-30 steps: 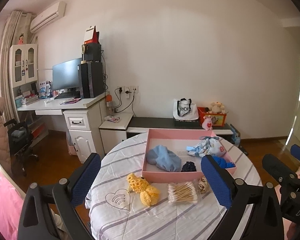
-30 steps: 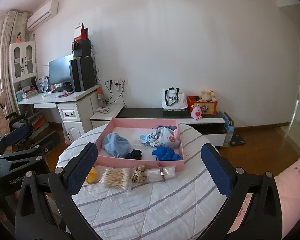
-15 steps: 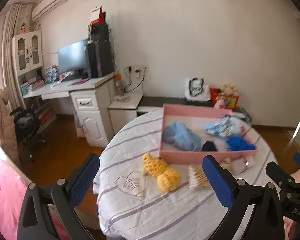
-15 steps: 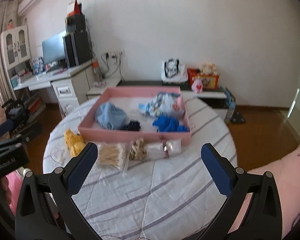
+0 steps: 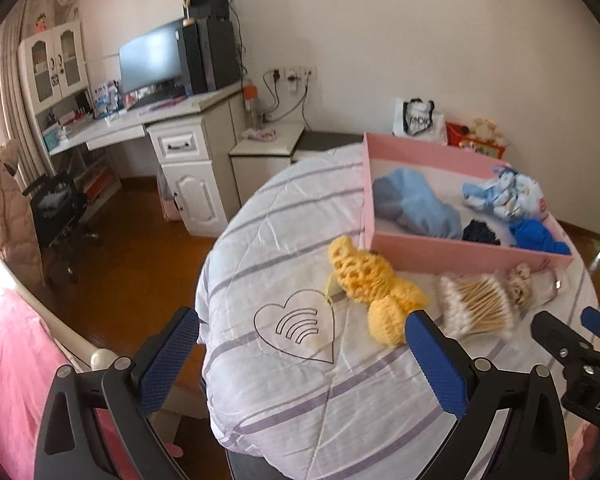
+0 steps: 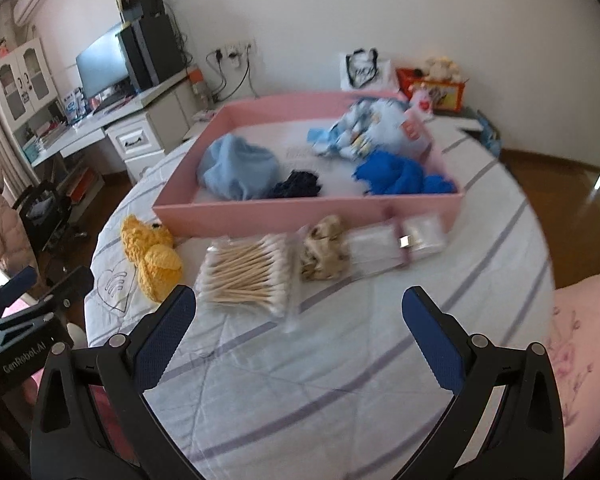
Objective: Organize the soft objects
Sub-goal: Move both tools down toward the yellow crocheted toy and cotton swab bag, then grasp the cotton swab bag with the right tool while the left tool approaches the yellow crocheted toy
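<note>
Both the left gripper (image 5: 300, 354) and right gripper (image 6: 299, 330) hang wide open and empty. Ahead of them, the pink tray (image 6: 300, 210) already holds several soft things. The yellow knitted toy (image 5: 374, 292) lies outside it, just ahead of the left gripper, apparently still unsorted. "GenRobot.AI" reads on the left gripper's body.

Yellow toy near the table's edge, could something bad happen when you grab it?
Maybe. The yellow toy lies close to the table edge, so a clumsy push from the open left gripper might knock it off. The swabs sit right beside it in a loose bag; wide fingers could snag them too. The pink box wall stands just behind, so lift high before dropping it in.
</note>
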Demonstrator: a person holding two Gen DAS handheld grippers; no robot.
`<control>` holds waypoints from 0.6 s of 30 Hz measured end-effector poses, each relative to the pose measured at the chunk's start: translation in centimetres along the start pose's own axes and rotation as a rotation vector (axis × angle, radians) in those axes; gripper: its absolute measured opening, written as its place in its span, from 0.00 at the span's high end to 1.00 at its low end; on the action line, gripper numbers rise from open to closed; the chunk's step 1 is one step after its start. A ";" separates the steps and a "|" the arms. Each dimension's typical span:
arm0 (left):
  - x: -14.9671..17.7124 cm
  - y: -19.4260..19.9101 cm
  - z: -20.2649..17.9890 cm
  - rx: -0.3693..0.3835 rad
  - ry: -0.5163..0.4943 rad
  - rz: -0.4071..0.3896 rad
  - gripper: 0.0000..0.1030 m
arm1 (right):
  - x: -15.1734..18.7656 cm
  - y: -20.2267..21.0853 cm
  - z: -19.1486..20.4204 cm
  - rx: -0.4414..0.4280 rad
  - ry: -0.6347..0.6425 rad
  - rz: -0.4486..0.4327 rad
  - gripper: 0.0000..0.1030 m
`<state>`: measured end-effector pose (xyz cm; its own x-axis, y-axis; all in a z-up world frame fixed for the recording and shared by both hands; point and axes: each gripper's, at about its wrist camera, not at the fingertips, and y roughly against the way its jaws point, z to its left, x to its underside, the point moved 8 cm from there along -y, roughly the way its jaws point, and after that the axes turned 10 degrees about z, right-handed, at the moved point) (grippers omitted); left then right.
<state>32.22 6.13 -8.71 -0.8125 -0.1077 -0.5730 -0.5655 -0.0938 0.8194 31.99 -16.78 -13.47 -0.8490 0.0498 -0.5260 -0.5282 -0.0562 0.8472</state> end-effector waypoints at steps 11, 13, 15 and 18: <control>0.5 -4.9 2.8 0.012 0.019 0.090 0.01 | -0.4 -5.0 3.0 -0.030 0.021 0.107 0.16; 0.6 -5.6 3.3 0.016 0.028 0.100 0.01 | -0.4 -6.0 3.1 -0.017 0.021 0.130 0.16; 0.7 -6.2 3.6 0.022 0.032 0.105 0.01 | -0.5 -6.7 3.2 -0.007 0.024 0.148 0.16; 0.8 -7.1 3.8 0.032 0.032 0.115 0.01 | -0.7 -7.4 3.8 -0.004 0.037 0.161 0.16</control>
<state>35.06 10.43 -14.95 -0.8677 -0.1472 -0.4749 -0.4733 -0.0477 0.8796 36.56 -12.60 -19.08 -0.9225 0.0036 -0.3861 -0.3855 -0.0647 0.9205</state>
